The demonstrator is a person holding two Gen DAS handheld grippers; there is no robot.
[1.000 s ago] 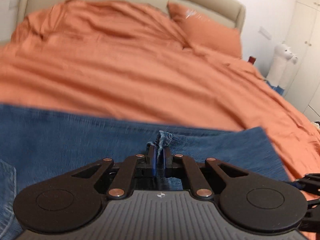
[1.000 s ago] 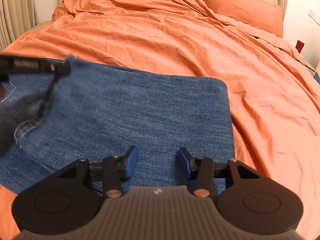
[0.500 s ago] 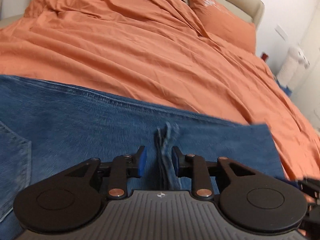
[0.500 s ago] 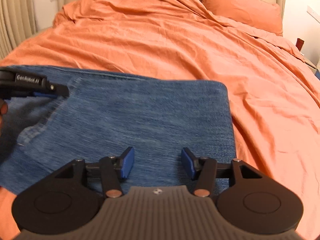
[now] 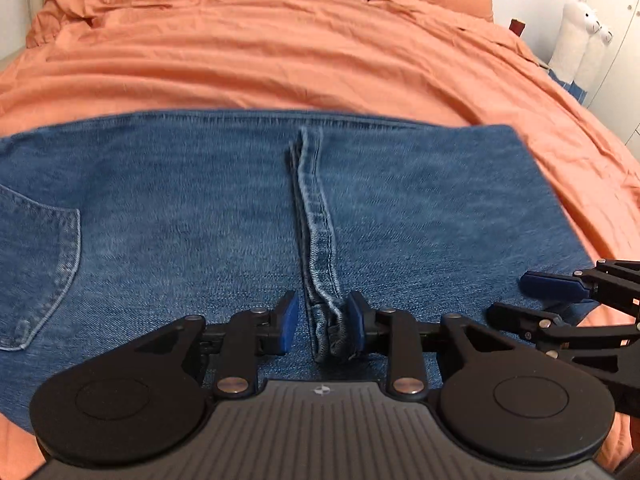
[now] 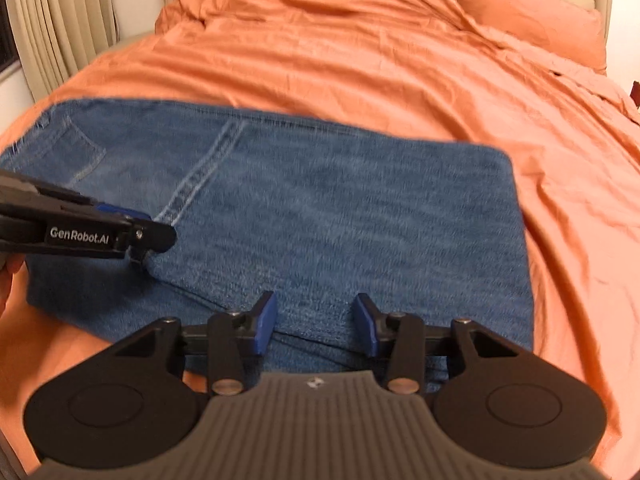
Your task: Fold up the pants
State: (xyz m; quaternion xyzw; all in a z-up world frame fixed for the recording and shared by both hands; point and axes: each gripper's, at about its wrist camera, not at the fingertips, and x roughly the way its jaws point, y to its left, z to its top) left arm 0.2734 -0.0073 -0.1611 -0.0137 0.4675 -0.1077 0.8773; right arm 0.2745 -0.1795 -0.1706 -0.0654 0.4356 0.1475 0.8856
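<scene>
Blue denim pants (image 5: 224, 216) lie folded flat on the orange bedspread (image 5: 280, 48), near edge of the bed. We see our left gripper (image 5: 322, 322) released, fingers spread, the hem (image 5: 316, 220) resting between them and touching the right pad. Our right gripper (image 6: 315, 322) is likewise released, held over the near edge of the denim. A white plush toy (image 5: 580, 36) stands far right.
</scene>
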